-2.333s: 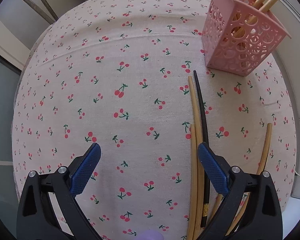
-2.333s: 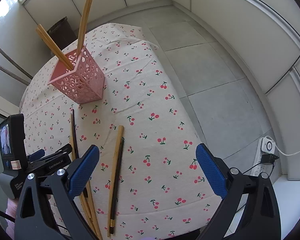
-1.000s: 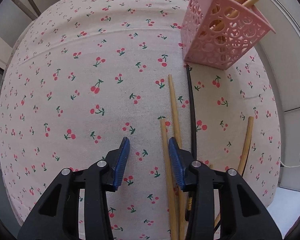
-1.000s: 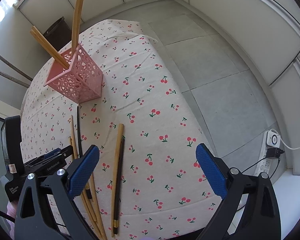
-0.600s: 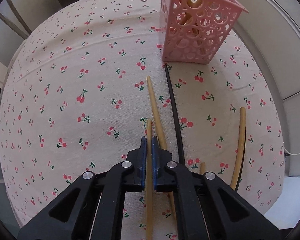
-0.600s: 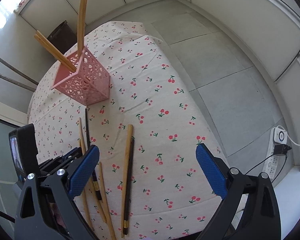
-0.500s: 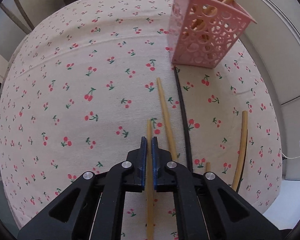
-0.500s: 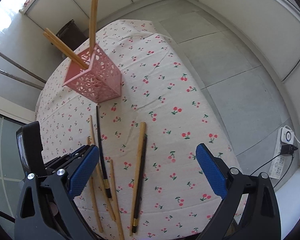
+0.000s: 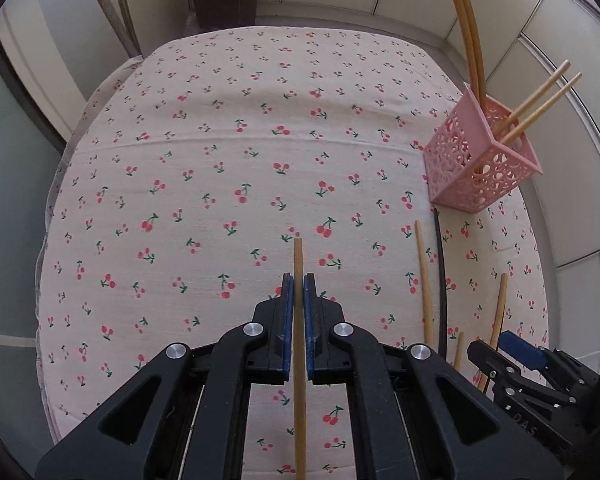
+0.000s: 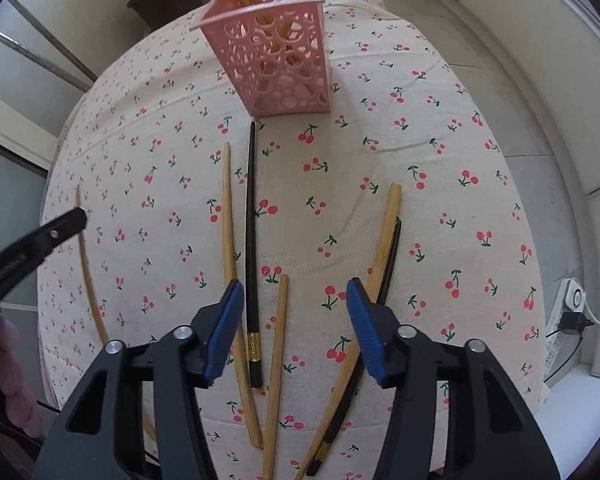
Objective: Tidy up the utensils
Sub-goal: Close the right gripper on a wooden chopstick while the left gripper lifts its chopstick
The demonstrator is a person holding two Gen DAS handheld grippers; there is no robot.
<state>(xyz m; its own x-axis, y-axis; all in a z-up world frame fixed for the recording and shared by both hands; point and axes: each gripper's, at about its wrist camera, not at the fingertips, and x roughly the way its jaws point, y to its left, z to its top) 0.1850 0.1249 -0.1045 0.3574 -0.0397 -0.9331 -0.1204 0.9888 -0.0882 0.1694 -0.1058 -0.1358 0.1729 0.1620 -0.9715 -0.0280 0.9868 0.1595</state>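
Lifted clear of the cherry-print tablecloth (image 9: 228, 152) since a second earlier, the left gripper (image 9: 299, 280) clamped one bamboo chopstick (image 9: 298, 256); the right gripper (image 10: 294, 292) was closing, pads touching nothing, over loose chopsticks (image 10: 278, 320), before the pink holder (image 10: 284, 60).
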